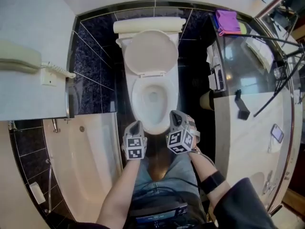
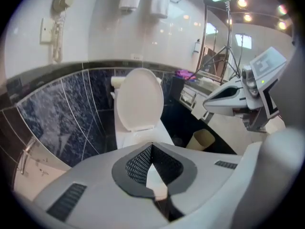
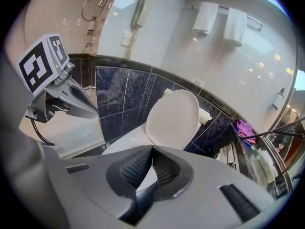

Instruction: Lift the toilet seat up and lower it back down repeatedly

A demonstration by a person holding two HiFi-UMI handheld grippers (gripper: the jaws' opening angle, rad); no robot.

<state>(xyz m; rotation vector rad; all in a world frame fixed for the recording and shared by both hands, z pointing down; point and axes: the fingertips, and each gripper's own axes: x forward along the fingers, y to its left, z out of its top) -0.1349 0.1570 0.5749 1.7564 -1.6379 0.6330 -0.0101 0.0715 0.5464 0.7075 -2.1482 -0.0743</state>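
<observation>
Wht toilet [image 1: 138,99], dk-blue marbled tiles [image 1: 93,56]

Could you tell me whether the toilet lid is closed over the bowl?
No, the lid stands raised against the tank, leaving the bowl open.

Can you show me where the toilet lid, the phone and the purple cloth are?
toilet lid [image 1: 151,51]: head view, middle of the raised lid.
wall phone [image 1: 19,61]: head view, on the handset.
purple cloth [image 1: 226,20]: head view, middle of the cloth.
</observation>
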